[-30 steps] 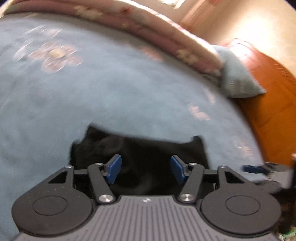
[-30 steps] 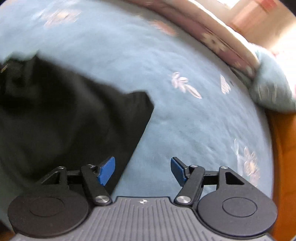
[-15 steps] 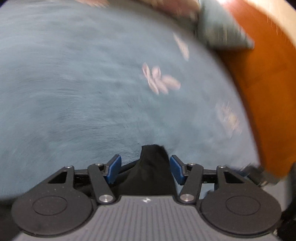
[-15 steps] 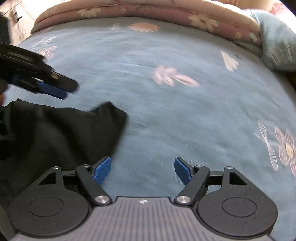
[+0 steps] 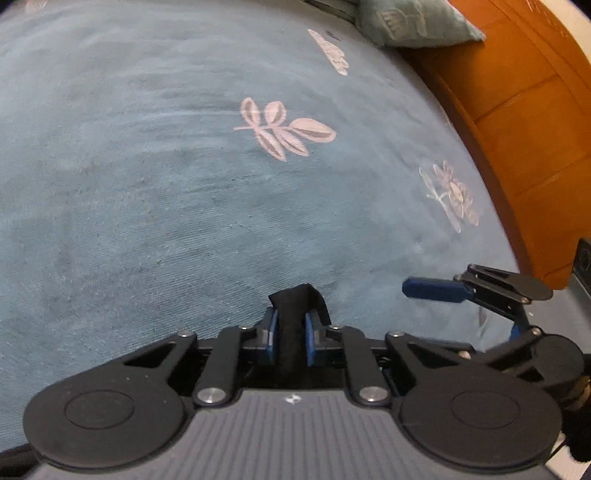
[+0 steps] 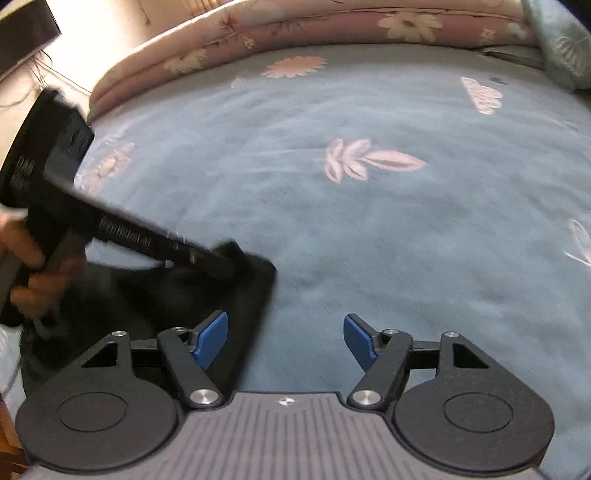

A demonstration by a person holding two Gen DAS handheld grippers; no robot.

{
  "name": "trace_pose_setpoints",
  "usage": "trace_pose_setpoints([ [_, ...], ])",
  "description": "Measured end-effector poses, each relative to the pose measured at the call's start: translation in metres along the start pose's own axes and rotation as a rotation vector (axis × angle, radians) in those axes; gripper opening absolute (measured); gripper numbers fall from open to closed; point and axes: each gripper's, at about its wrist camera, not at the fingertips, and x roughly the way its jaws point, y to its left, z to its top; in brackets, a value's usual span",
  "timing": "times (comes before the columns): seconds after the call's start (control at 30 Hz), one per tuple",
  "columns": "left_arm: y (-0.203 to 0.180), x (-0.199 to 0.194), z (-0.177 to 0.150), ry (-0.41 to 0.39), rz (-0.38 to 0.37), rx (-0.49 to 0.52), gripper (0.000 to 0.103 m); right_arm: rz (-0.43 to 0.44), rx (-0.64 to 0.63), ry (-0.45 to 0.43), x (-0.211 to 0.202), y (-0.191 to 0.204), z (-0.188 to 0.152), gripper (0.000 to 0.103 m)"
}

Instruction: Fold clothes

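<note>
A black garment point(image 6: 207, 291) lies on the blue flowered bedspread point(image 6: 369, 229) at the lower left of the right wrist view. My left gripper point(image 5: 290, 334) is shut on a corner of that black garment point(image 5: 297, 301), which pokes up between its blue pads. In the right wrist view the left gripper point(image 6: 221, 264) reaches in from the left, held by a hand point(image 6: 29, 266), its tip at the cloth's far corner. My right gripper point(image 6: 284, 341) is open, its left finger over the garment's edge, nothing between the fingers. In the left wrist view the right gripper point(image 5: 443, 291) shows at the right edge.
A pink flowered quilt point(image 6: 295, 29) is rolled along the far side of the bed. A teal pillow point(image 5: 413, 22) lies at the far right corner. An orange wooden headboard point(image 5: 517, 110) runs along the right side.
My left gripper went from open over the black garment to shut on its corner. The right gripper swung round to face the quilt and stayed open beside the cloth.
</note>
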Motion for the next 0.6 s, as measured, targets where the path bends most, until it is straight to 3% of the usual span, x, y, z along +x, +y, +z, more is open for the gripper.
trace_pose_setpoints([
  [0.07,0.008,-0.004,0.000,-0.048,-0.044,-0.039,0.012,-0.010,-0.006,-0.006,0.004,-0.001,0.008,0.074],
  [0.4,0.015,-0.043,0.005,-0.220,-0.003,-0.179,0.012,-0.023,0.009,0.008,0.020,-0.009,0.023,0.074],
  [0.6,0.002,-0.019,-0.002,-0.047,-0.137,-0.153,0.017,-0.008,0.039,0.055,0.028,-0.015,0.019,0.075],
])
